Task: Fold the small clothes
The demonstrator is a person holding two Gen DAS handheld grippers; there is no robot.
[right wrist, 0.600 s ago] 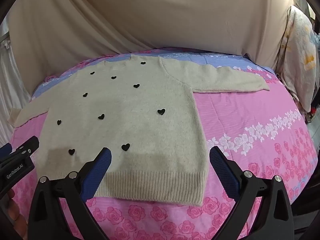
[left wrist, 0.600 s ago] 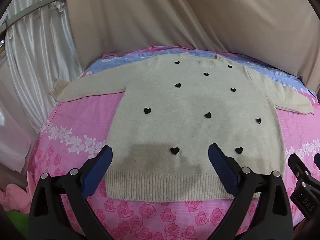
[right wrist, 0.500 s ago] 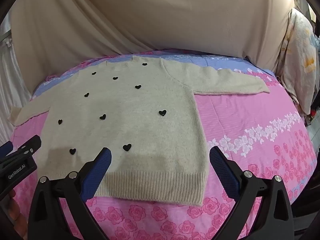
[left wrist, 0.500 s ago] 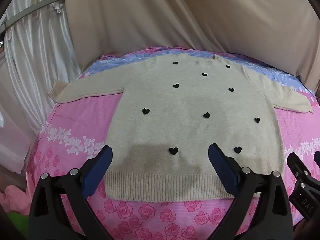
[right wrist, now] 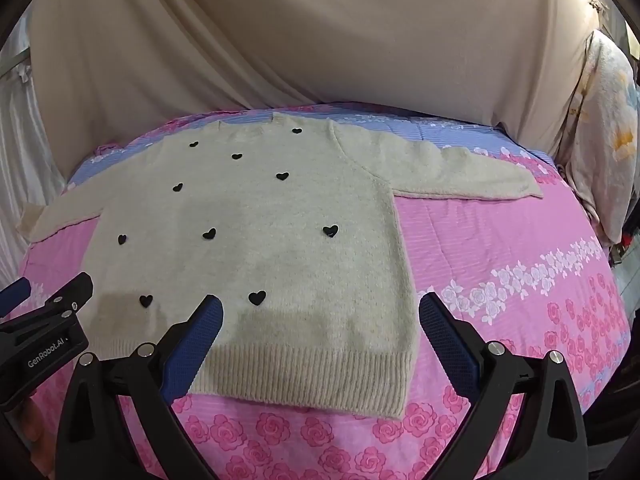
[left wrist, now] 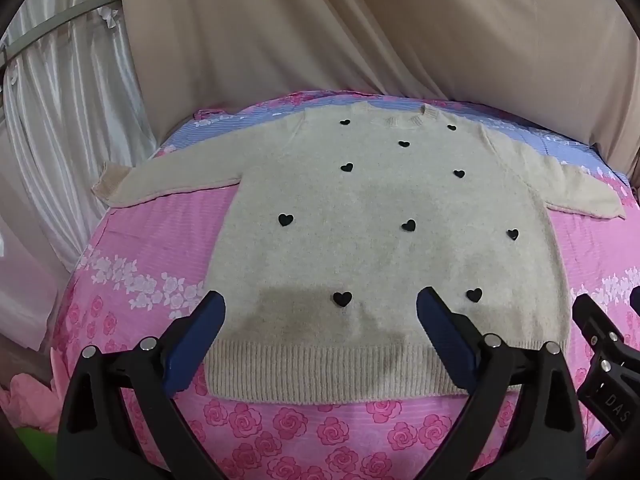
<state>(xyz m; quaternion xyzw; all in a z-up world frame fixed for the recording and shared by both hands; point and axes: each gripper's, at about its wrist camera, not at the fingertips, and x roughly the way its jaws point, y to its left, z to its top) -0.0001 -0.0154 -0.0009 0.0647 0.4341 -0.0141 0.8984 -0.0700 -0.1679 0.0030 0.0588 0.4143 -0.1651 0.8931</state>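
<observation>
Blue fingers (left wrist: pixel 208 320) spread, cream sweater (left wrist: pixel 380 248) flat, beige drape (left wrist: pixel 360 32) behind

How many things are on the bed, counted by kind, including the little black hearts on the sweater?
Cream knitted sweater: 1
Small black hearts sewn on the sweater: 10
Pink rose-print bedspread: 1
Open hand-held grippers, left and right: 2
Total: 14

One cream sweater (left wrist: pixel 384 240) bearing ten black hearts (left wrist: pixel 409 225) lies at center frame on one pink floral bedspread (left wrist: pixel 132 280); two grippers, left gripper (left wrist: pixel 320 308) and right gripper (right wrist: pixel 320 308), at bottom.
</observation>
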